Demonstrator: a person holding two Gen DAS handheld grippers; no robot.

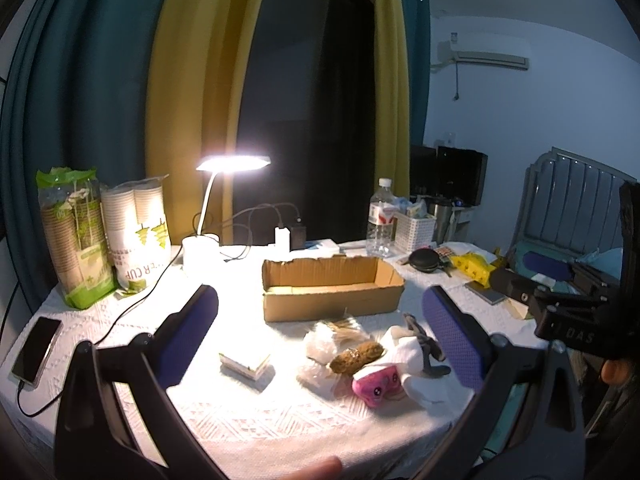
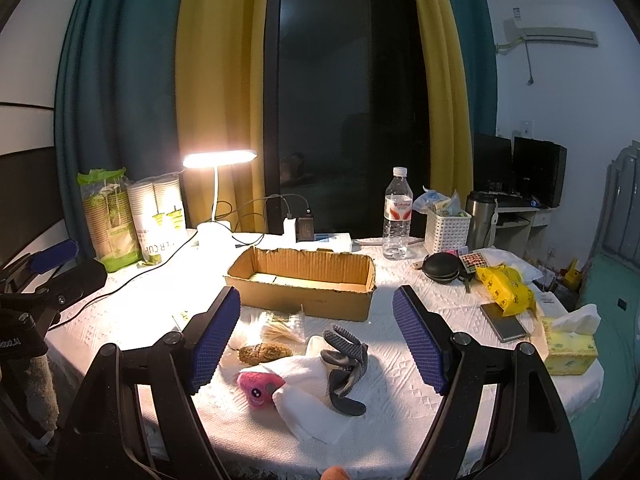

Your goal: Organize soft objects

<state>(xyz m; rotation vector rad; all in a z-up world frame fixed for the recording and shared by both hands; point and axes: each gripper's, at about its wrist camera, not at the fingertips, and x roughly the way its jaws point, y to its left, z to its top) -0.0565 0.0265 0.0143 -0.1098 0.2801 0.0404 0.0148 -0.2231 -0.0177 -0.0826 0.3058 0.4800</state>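
I hold both grippers, left and right, wide open and empty above the soft pile, cardboard box waiting behind.

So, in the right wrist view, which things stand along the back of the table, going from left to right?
Green pack of paper cups → white pack of paper cups → desk lamp → white charger → water bottle → white basket → steel flask.

Both wrist views face the cardboard box from above the near table edge.
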